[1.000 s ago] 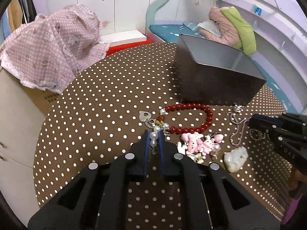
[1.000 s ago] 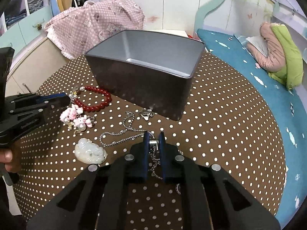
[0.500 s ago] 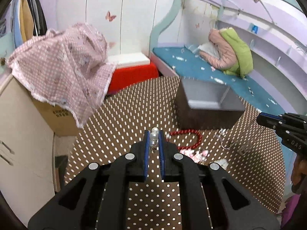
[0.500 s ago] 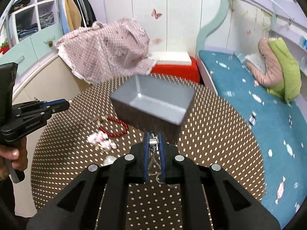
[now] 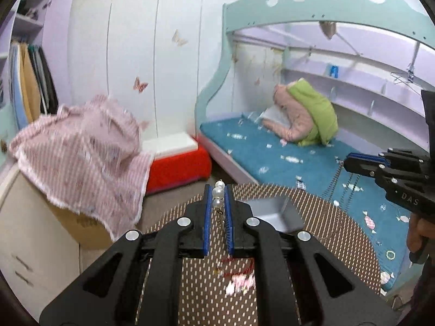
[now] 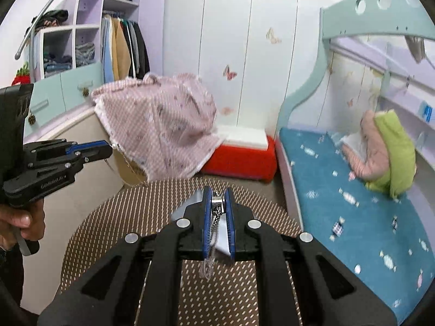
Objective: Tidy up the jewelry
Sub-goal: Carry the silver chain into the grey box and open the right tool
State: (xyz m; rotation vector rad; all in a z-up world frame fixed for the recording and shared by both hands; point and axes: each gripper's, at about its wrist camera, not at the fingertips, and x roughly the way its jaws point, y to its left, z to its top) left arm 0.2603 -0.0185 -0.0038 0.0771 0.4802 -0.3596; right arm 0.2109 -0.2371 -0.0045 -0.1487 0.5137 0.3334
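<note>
My left gripper [image 5: 218, 190] is shut on a pearl bracelet [image 5: 217, 194], held high above the dotted round table [image 5: 339, 233]; its chain hangs between the fingers. My right gripper [image 6: 217, 193] is shut on a silver chain necklace [image 6: 214, 212] that dangles below, blurred. The right gripper also shows in the left wrist view [image 5: 350, 161] with the chain [image 5: 333, 183] hanging from it. The grey box [image 5: 274, 213] sits far below on the table, partly hidden by the fingers. A red bead bracelet [image 5: 244, 267] and pink charms [image 5: 239, 282] lie blurred on the table.
A pink dotted cloth [image 5: 81, 146] covers a cardboard box left of the table. A red and white stool [image 5: 176, 163] stands behind. A bed with a blue mattress [image 5: 285, 152] and green and pink bedding [image 5: 307, 116] lies to the right.
Both grippers have risen far above the table, each carrying its piece; the pearl bracelet and the silver chain left the table. The table and box look much smaller now.
</note>
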